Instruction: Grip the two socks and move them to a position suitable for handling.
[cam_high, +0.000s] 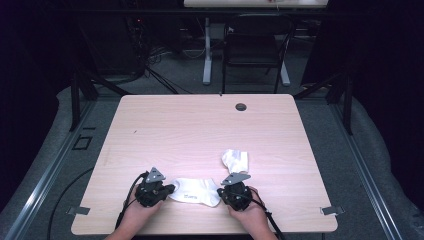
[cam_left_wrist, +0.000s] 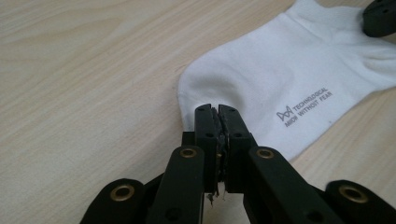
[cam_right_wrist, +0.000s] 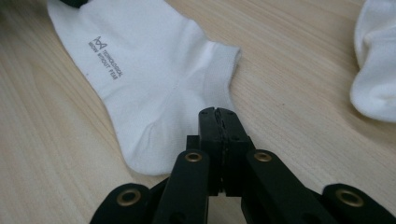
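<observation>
A pale wood desk (cam_high: 200, 125) stands on grey carpet with a black chair (cam_high: 255, 47) beyond its far edge. Near the front edge a flat white sock (cam_high: 196, 191) with grey lettering lies between the two grippers. The left gripper (cam_left_wrist: 216, 110) has its jaws pressed together at the sock's one end, the right gripper (cam_right_wrist: 218, 113) likewise at the other. A second, crumpled sock (cam_high: 235, 160) lies just beyond the right gripper.
</observation>
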